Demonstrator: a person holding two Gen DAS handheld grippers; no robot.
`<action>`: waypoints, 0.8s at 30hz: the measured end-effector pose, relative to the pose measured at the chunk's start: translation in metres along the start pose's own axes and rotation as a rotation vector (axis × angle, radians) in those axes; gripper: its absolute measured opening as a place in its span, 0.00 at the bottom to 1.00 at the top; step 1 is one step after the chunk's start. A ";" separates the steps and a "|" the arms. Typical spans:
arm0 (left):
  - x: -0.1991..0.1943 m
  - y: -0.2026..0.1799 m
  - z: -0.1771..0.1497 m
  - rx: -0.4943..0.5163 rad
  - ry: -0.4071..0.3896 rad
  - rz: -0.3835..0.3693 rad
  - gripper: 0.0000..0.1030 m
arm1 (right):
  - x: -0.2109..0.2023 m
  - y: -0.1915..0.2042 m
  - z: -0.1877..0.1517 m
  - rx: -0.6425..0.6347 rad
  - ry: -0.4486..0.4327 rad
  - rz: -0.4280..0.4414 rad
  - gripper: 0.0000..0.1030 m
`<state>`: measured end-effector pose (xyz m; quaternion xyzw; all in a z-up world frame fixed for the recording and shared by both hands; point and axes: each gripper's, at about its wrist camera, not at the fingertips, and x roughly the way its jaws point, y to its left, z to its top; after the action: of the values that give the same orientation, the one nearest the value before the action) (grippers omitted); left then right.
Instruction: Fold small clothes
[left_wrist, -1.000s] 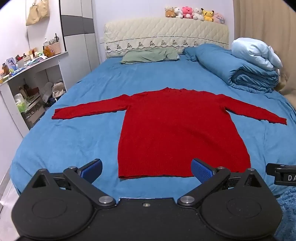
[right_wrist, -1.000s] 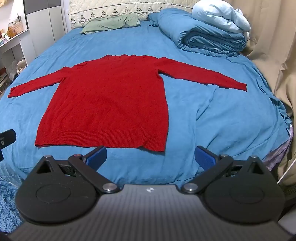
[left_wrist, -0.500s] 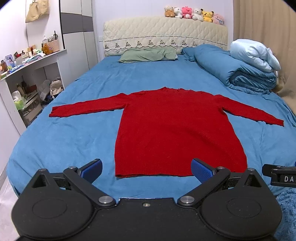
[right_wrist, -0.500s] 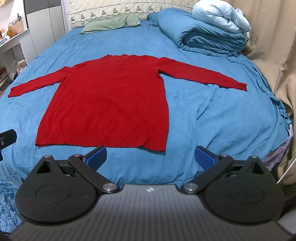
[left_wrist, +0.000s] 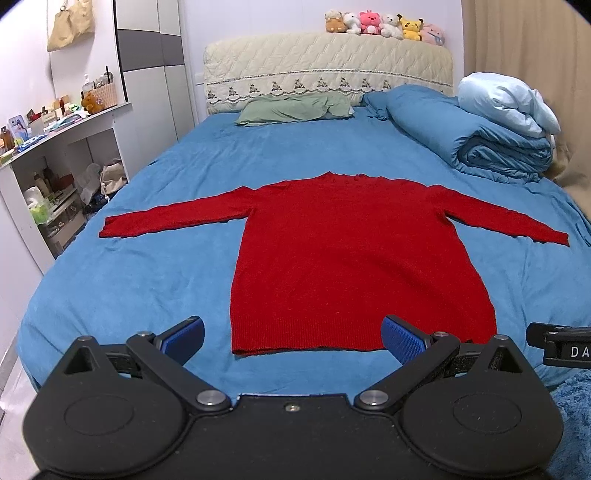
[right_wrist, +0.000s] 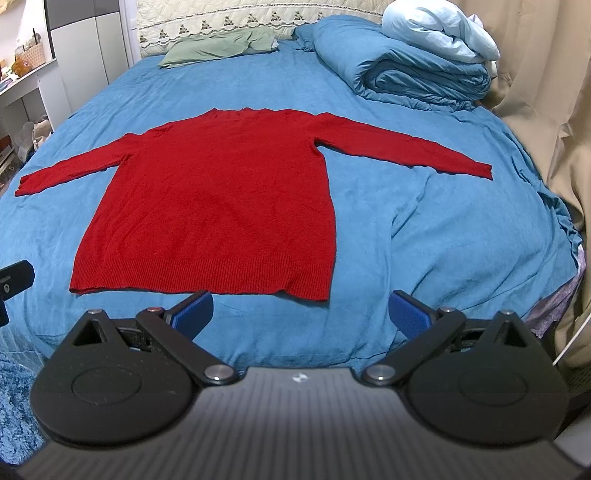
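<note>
A red long-sleeved sweater (left_wrist: 351, 254) lies flat on the blue bed (left_wrist: 147, 273), sleeves spread to both sides, hem towards me. It also shows in the right wrist view (right_wrist: 221, 206). My left gripper (left_wrist: 291, 339) is open and empty, held in front of the hem near the foot of the bed. My right gripper (right_wrist: 301, 314) is open and empty, held just short of the hem's right corner. The tip of the right gripper (left_wrist: 557, 345) shows at the right edge of the left wrist view.
A rolled blue duvet (left_wrist: 469, 136) with a pale blue one (left_wrist: 506, 101) on top lies at the back right. A green pillow (left_wrist: 295, 109) lies by the headboard. White shelves (left_wrist: 48, 173) stand left of the bed. A beige curtain (right_wrist: 554, 110) hangs on the right.
The left gripper has pulled back and risen slightly, so the sweater sits a little farther off in its view. The right gripper has barely moved. Both stay open.
</note>
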<state>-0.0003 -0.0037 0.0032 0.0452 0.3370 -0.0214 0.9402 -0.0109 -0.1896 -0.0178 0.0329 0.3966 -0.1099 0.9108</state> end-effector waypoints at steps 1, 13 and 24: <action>0.000 0.000 0.000 0.000 -0.001 0.000 1.00 | 0.000 0.000 0.000 0.000 -0.001 -0.001 1.00; -0.001 0.000 0.000 0.004 -0.001 -0.013 1.00 | 0.000 -0.001 0.000 0.003 0.000 0.001 1.00; 0.002 0.002 0.003 -0.009 0.014 -0.013 1.00 | 0.001 -0.002 0.000 0.008 0.002 0.004 1.00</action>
<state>0.0028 -0.0022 0.0042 0.0391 0.3441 -0.0255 0.9378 -0.0107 -0.1918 -0.0190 0.0378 0.3970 -0.1095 0.9105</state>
